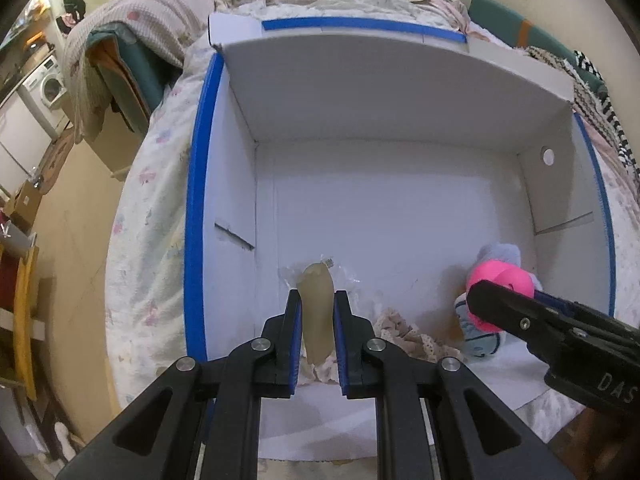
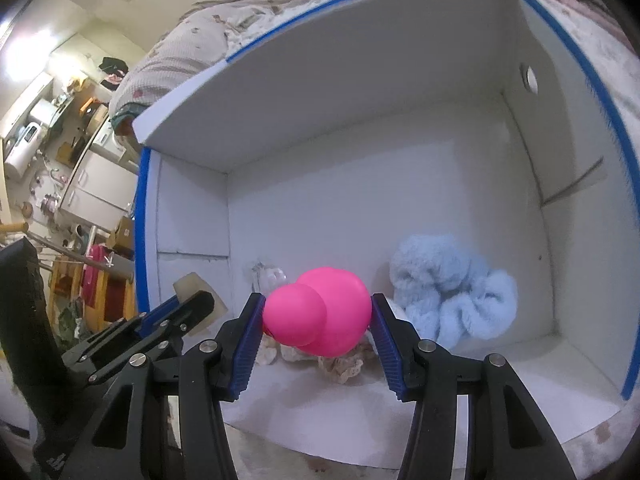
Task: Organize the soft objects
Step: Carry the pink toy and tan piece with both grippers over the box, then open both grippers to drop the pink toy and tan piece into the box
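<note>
Setting: a lived-in home bedroom. You have a bed [image 1: 152, 216] with rumpled blankets [image 1: 160, 12] far ahead, and a washing machine [image 1: 50, 84] far left.

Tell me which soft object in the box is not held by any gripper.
The fluffy blue toy, free at the right wall. The right gripper clamps the pink toy; the left gripper clamps the beige piece.

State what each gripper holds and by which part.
Left gripper: the beige pad, jaws pinching its two long sides. Right gripper: the pink toy, gripped across its rounded sides.
</note>
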Demonstrator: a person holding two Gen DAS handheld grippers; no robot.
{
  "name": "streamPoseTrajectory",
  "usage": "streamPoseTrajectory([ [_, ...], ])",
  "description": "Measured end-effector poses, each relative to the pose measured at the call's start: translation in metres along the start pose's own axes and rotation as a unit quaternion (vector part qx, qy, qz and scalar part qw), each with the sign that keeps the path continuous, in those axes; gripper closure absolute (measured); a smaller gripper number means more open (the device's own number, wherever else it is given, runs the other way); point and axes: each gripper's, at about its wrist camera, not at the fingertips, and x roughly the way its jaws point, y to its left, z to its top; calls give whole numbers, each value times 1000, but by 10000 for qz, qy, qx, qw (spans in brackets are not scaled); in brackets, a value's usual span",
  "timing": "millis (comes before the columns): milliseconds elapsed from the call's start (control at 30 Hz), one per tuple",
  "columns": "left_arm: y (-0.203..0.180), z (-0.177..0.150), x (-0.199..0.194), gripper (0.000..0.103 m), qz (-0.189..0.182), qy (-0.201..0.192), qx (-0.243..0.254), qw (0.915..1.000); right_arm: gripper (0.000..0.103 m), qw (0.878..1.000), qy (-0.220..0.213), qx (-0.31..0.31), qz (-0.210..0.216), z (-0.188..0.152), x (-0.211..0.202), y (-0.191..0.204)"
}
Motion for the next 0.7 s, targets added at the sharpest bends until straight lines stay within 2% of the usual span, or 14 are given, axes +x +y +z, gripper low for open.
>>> streamPoseTrajectory([
  [333,-3,-1,12,89,-65,133,-16,9999,47,9992,329,224,64,-8,13,-10],
  [567,-7,-3,11,87,-22,104,34,9999,47,9990,316,313,85,-6,12,-13],
  [633,-7,-4,9,81,-2,49,64,10000,46,9988,311,364,120,-5,12,-13],
  [700,-6,-4,6,80,10,-3,65,10000,44,9989,286,364,93,-5,10,-13],
])
